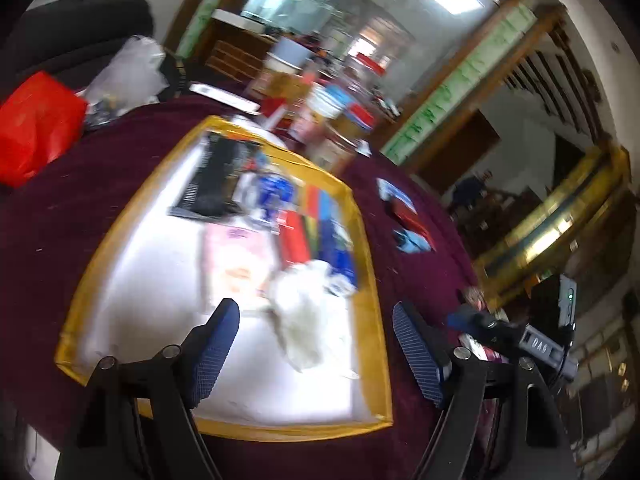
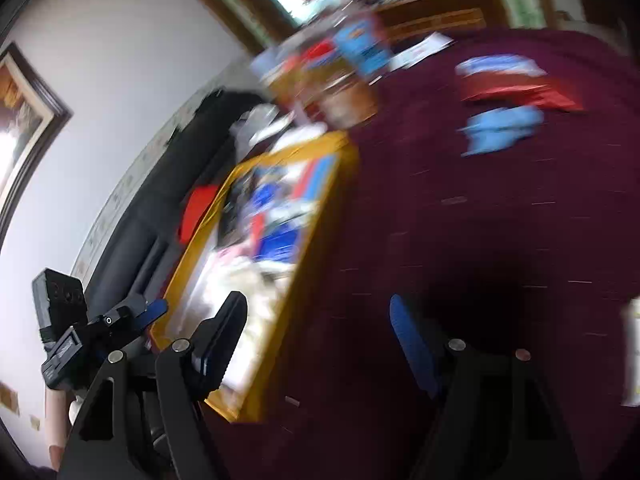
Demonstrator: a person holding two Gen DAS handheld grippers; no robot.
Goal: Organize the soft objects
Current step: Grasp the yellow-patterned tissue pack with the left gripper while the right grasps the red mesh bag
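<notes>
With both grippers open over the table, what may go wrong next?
The white fluffy bundle lies near the yellow tray edge, so a careless grab may push it out. The right-wrist picture is blurred, so the right gripper may miss the blue cloth on the dark red tablecloth.

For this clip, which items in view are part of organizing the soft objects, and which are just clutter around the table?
Part of the job:
yellow-rimmed tray
white soft bundle in the tray
light blue soft item on the maroon cloth
red and white packet beside it

Lying about:
red bag
clear plastic bag
framed picture
</notes>
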